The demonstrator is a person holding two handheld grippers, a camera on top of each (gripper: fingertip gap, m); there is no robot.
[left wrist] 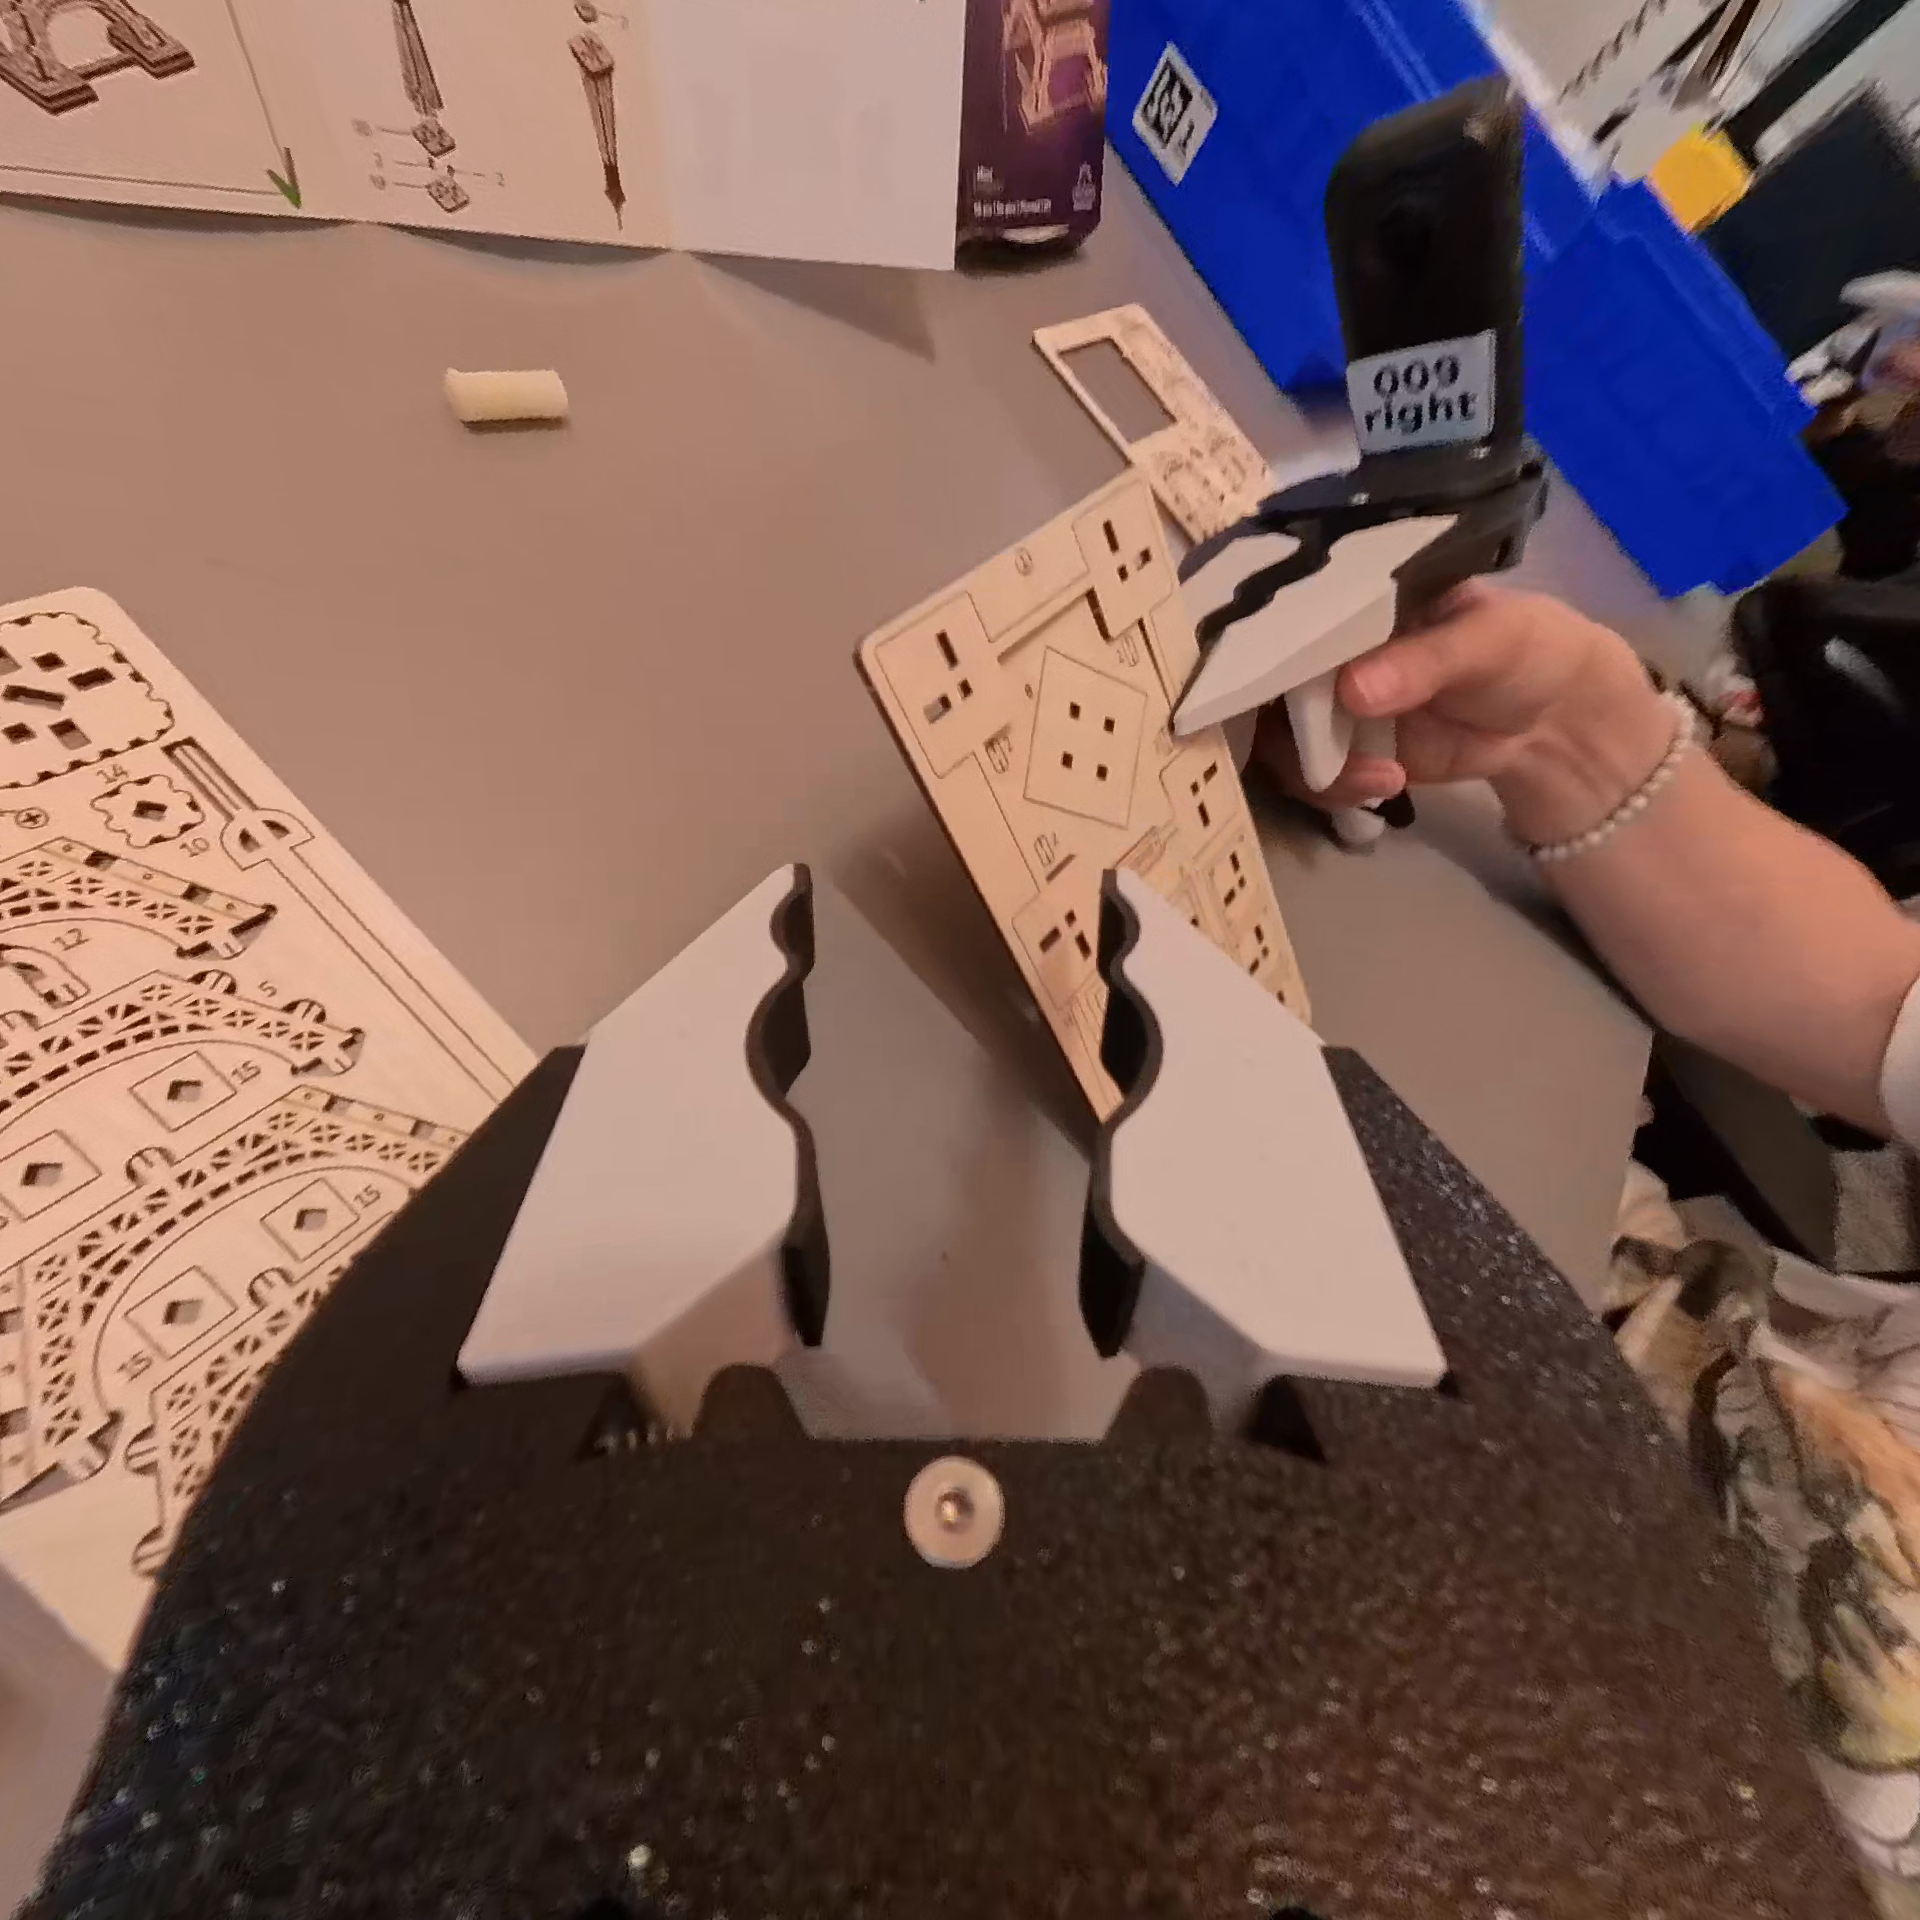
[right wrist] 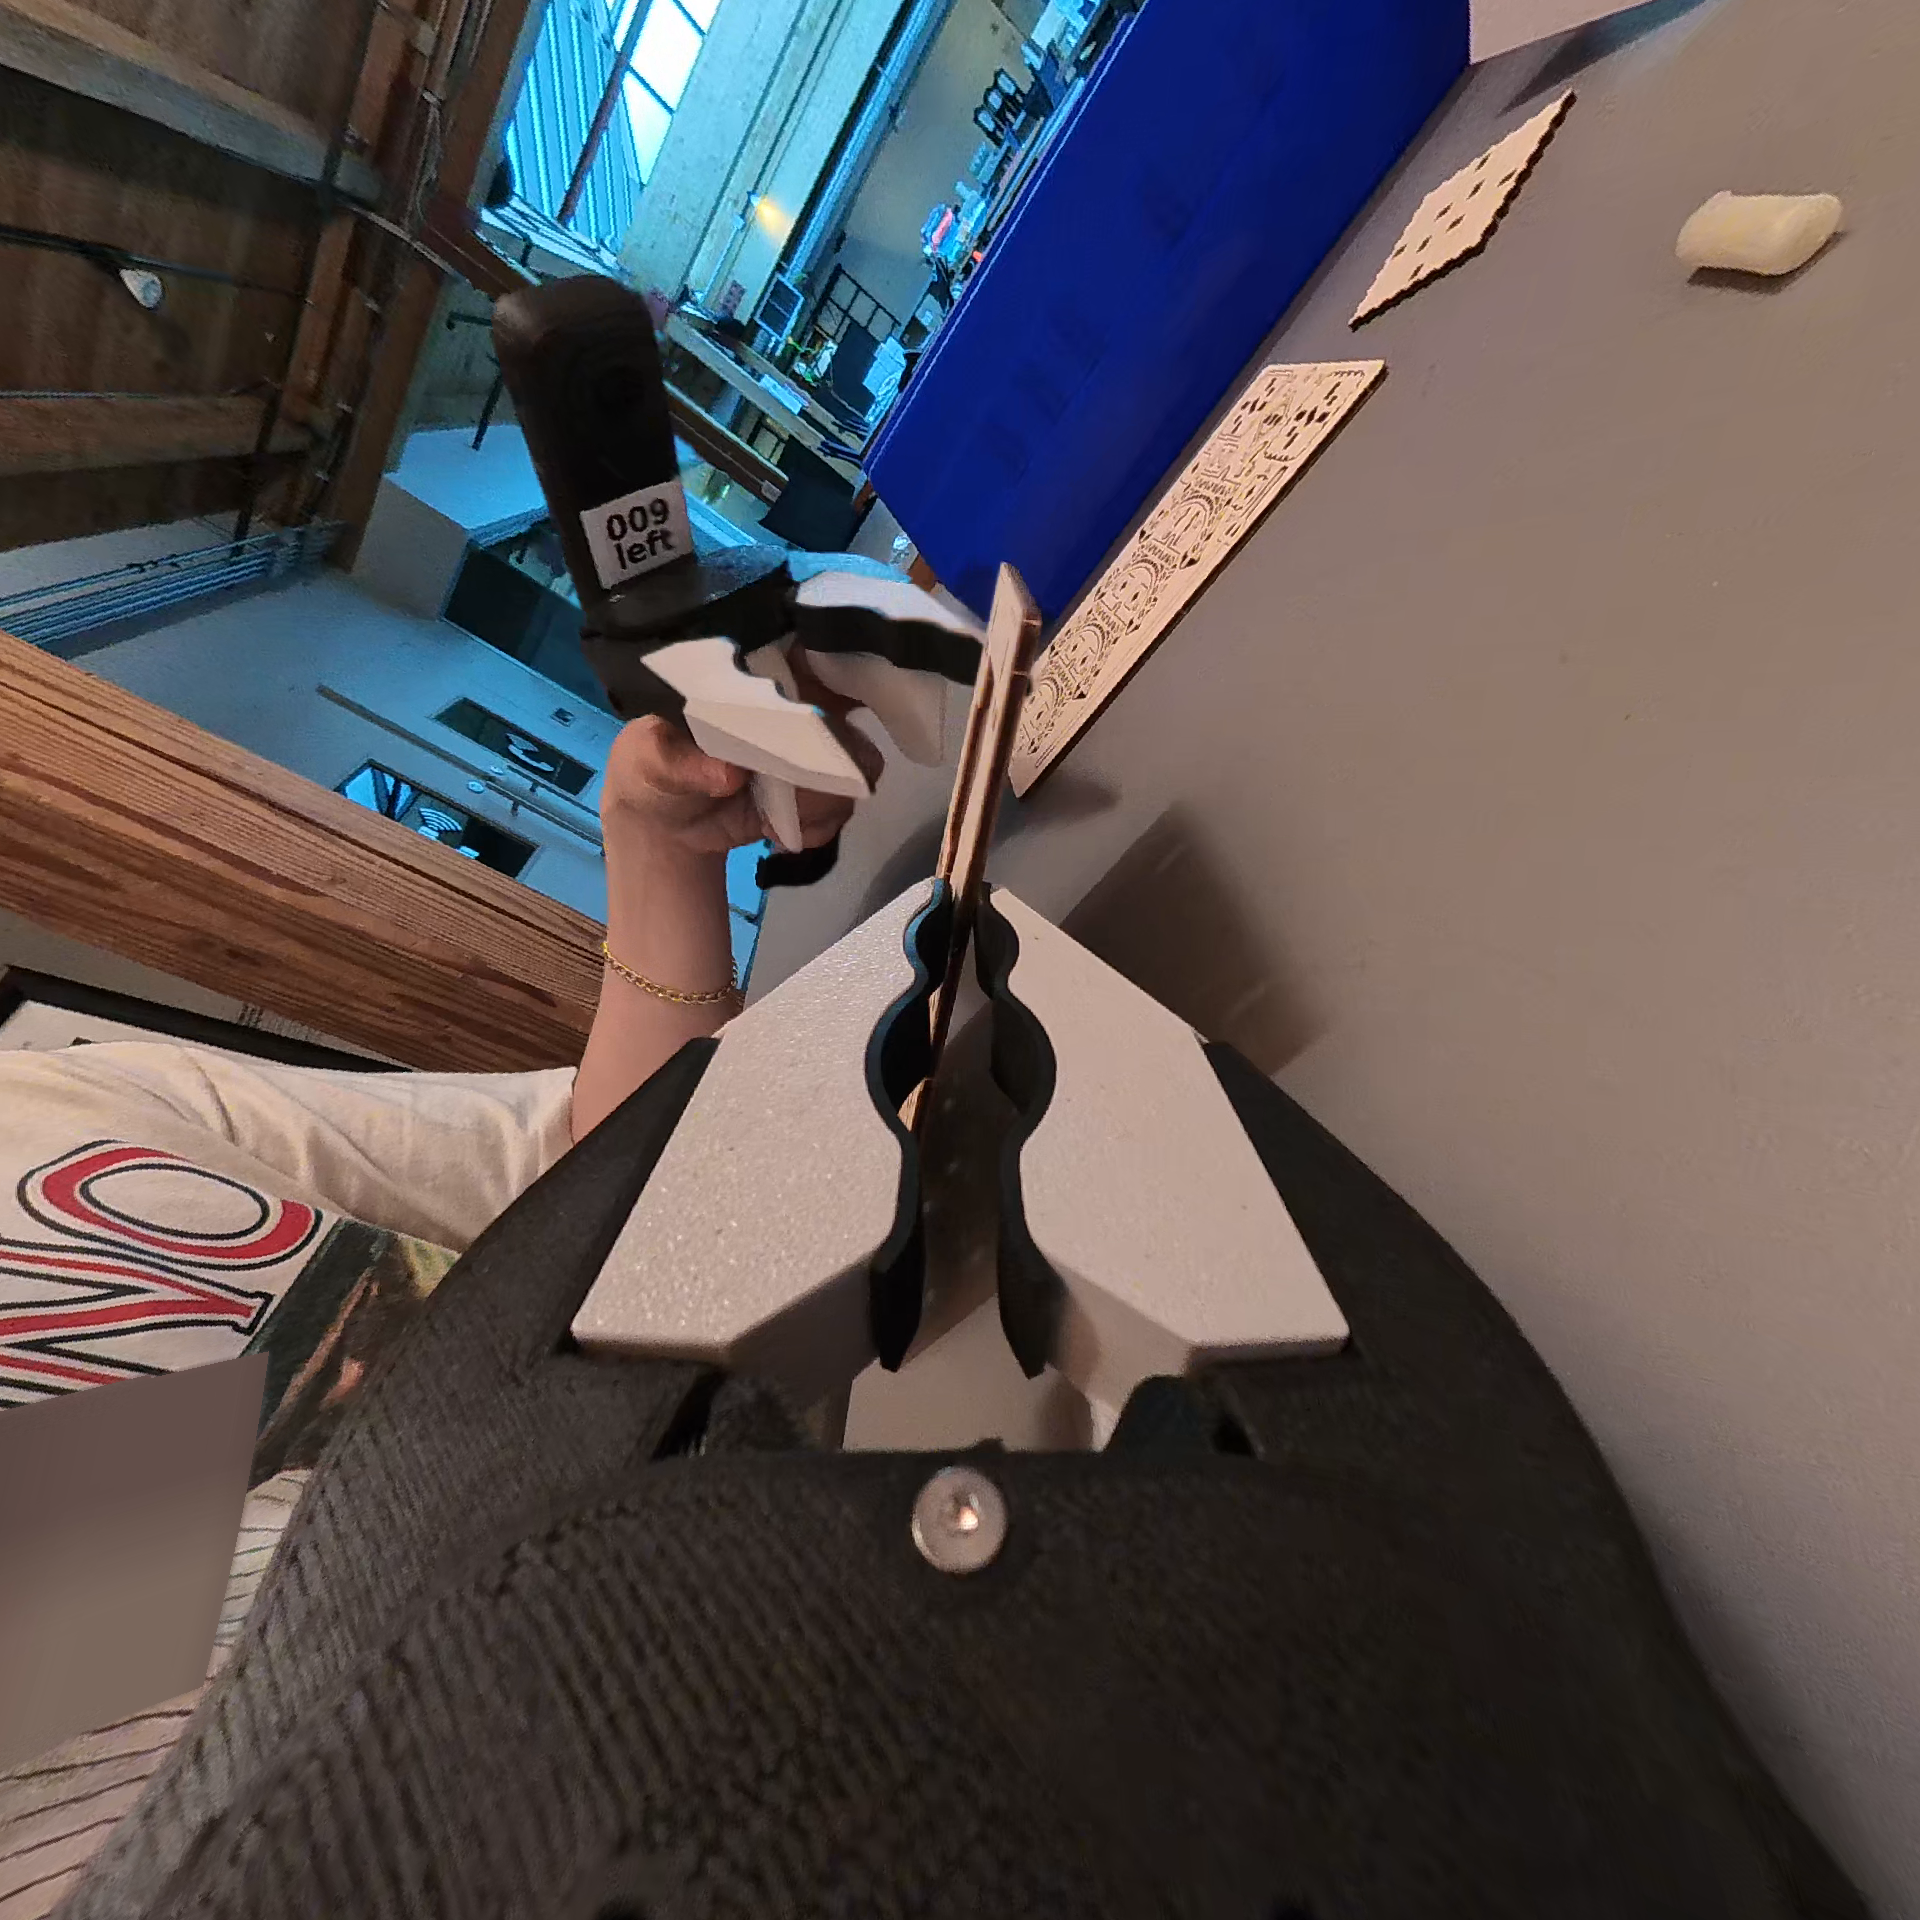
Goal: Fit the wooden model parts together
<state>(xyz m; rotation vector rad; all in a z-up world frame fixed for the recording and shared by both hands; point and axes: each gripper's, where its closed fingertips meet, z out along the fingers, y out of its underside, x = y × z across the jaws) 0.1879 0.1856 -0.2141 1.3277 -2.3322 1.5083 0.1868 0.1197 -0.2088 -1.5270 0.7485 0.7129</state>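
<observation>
Wooden sheet (right wrist: 982,727) clamped between right gripper (right wrist: 961,909) fingers.

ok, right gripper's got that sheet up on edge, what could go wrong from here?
1. The right gripper pinches the laser-cut wooden sheet only along one edge, so it could pivot or slip.
2. The left gripper is open beside the sheet; closing off-line could snap thin cut pieces.
3. Pushed-out parts might fall past the grey table edge.

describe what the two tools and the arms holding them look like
Both tools, left and right, have speckled black bodies, pale grey wedge fingers with wavy black pads, and a black upright camera bearing a white label. A pearl bracelet circles one wrist, a gold chain the other.
</observation>
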